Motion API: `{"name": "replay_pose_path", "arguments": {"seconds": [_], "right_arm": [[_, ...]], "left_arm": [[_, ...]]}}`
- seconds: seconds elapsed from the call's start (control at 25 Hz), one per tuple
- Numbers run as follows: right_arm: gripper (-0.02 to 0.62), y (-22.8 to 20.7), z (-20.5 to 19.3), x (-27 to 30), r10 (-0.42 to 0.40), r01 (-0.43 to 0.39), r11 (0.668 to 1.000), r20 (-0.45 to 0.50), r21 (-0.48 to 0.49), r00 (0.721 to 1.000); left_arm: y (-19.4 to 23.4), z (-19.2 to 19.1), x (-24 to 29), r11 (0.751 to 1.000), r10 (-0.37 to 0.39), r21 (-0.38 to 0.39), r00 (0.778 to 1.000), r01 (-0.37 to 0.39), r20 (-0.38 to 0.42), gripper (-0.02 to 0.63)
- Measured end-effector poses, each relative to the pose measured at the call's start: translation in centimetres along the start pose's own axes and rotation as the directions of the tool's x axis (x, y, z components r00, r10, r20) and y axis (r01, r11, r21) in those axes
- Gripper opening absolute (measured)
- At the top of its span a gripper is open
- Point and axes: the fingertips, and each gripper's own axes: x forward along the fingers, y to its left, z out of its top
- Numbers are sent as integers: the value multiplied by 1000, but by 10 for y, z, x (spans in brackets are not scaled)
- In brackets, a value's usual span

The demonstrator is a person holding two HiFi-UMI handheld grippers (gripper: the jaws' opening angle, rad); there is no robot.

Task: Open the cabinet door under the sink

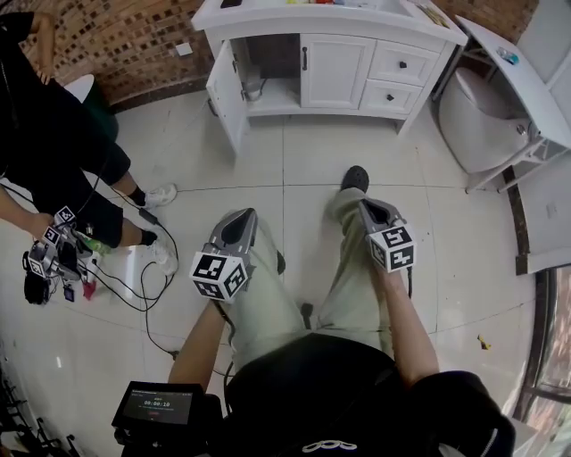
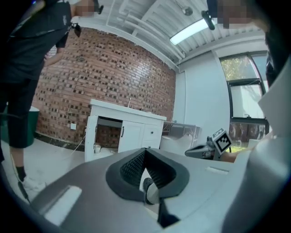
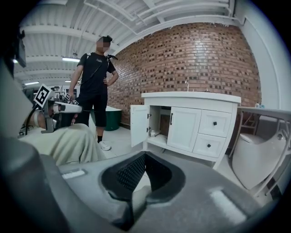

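Standing well back from the sink cabinet [image 1: 335, 71], the person holds both tools low over their legs. The cabinet door [image 1: 227, 94] under the sink hangs swung out to the left of the unit, well apart from both tools, and the compartment behind it shows pipework and a shelf. So the opening step looks done. Any next move would probably call for stepping forward across the tiled floor [image 1: 294, 161] and catching the door's free edge to swing it wider.

The left gripper [image 1: 237, 223] has its fingers pressed together on nothing. The right gripper [image 1: 376, 212] likewise shows its fingers closed and empty in its own view.

The second door [image 1: 333, 70] and the two drawers [image 1: 401, 64] beside it are closed. The white surface [image 1: 268, 20] on top holds a few small items too unclear to name. A brick wall [image 1: 125, 40] runs behind, a white toilet [image 1: 482, 125] stands to the right, and a second person [image 1: 53, 134] in black stands at the left beside trailing cables [image 1: 134, 277].
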Motion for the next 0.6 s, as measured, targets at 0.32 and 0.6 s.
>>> {"name": "replay_pose_path", "arguments": {"seconds": [0.32,0.6], "right_arm": [[-8,15,15,-16,-19,15,996,-42,-86,999],[-8,24,31,-48,-25,31,996,70,-82,997]], "left_arm": [[-6,-5,-12,999,31,43,999,-31,-12,17],[-4,-1,-20,1000,-7,6,1000,7,16,17]]}}
